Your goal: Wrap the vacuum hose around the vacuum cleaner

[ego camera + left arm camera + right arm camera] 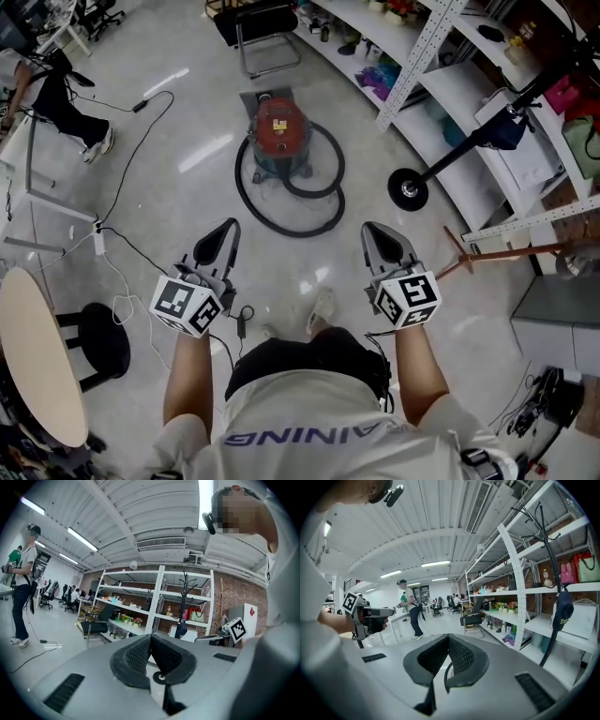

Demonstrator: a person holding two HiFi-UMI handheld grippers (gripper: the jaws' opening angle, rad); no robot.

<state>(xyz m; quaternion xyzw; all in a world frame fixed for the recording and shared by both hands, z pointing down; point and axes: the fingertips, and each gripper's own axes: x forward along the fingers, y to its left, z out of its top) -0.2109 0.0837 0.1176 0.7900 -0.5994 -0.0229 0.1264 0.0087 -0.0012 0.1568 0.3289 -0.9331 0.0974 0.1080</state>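
Black vacuum hose [291, 232] lies in loose loops on the floor around the red vacuum cleaner [279, 131], well ahead of me. Likely light, springy; best taken mid-loop. My left gripper [218, 239] and right gripper [380, 239] are closed, empty.

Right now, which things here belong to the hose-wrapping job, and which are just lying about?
For the job:
vacuum cleaner
hose, looped on the floor around it
left gripper and right gripper, both shut and empty

Lying about:
chair
coat stand
stool
round table
shelves
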